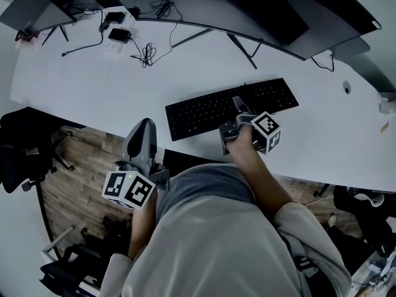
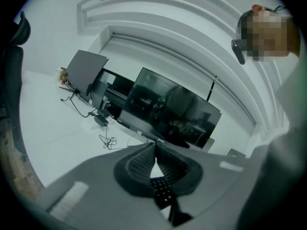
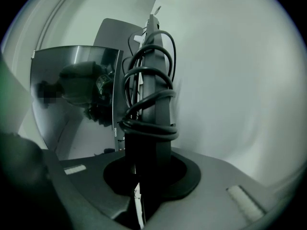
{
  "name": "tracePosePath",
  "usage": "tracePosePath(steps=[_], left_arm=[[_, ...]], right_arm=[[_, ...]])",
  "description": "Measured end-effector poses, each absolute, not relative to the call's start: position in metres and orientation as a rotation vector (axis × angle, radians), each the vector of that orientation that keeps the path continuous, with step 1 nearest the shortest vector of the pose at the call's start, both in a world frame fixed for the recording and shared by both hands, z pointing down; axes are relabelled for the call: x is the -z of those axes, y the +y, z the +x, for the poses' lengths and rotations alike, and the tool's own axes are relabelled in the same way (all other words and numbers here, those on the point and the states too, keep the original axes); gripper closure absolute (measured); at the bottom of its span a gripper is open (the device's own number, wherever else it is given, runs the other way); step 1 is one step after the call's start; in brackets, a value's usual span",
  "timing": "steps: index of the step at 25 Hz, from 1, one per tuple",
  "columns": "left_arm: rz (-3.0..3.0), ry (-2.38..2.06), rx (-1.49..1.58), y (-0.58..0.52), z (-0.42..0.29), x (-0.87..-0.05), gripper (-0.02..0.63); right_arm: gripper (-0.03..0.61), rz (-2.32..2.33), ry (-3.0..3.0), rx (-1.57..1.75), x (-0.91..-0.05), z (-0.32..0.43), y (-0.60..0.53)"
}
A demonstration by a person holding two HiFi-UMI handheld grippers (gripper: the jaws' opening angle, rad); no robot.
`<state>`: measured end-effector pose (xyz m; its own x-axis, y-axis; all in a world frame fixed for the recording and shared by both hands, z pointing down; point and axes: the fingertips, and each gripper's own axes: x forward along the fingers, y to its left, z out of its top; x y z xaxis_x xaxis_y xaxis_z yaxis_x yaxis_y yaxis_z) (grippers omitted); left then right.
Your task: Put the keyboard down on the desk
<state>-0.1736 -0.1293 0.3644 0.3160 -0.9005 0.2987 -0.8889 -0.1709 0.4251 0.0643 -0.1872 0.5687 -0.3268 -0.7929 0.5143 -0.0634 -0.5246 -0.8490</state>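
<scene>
Nearest, by the person's lap and short of the desk's edge, the left gripper point(image 1: 146, 124) has its tongs pressed together on nothing. Just beyond, the right gripper point(image 1: 239, 107) pinches the keyboard point(image 1: 204, 111) near the middle of its near long edge, pads clamped across the thin slab. The keyboard is low over the front of the white desk point(image 1: 93, 85), roughly level; whether it touches I cannot tell. It looks light and stiff, hard plastic unlikely to sag, though a single hold lets the ends tip, so this central grip suits. Its cable point(image 3: 152, 131) is looped round it and could snag. Dark monitors point(image 1: 272, 11) stand farthest back.
</scene>
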Motion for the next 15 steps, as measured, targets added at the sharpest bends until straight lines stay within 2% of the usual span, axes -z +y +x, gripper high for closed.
tracePosePath(steps=[15], left_arm=[[2.032,-1.56,0.017,-0.13,-0.172,-0.376,0.614]], right_arm=[[0.512,-1.394,1.068,1.89,-0.581,0.056,-0.206]])
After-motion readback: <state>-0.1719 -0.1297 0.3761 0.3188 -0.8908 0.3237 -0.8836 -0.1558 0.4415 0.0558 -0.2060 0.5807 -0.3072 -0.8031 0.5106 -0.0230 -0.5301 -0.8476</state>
